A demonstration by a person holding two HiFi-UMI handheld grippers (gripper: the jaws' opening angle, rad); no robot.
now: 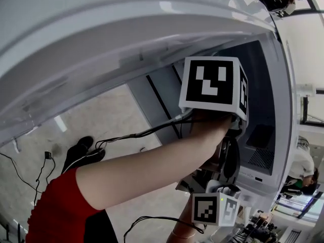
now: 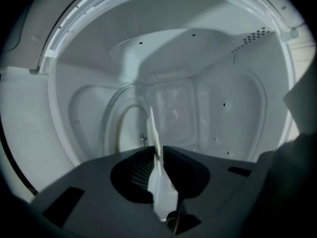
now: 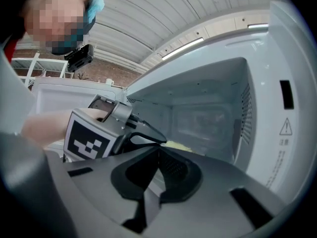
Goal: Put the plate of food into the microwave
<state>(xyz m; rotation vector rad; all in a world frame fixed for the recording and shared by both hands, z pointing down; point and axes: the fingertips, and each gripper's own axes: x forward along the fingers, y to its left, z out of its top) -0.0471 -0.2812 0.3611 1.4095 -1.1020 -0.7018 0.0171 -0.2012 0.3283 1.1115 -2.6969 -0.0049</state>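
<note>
Plate (image 2: 161,187) edge-on, pointing into microwave (image 2: 223,108), rim seemingly pinched by left gripper (image 2: 156,150) jaws; right gripper (image 3: 158,150) jaws pressed together.

Dim and grey-blue inside the microwave (image 2: 223,108) in the left gripper view, with a broad soft shadow across the cavity ceiling, black vignetting at the corners and the plate (image 2: 154,130) rim smeared out of focus close to the lens. Brighter in the right gripper view, with white glare streaks along the microwave's top edge and straight lines bowed by the wide lens. Strongly curved in the head view and washed out toward the upper right.
</note>
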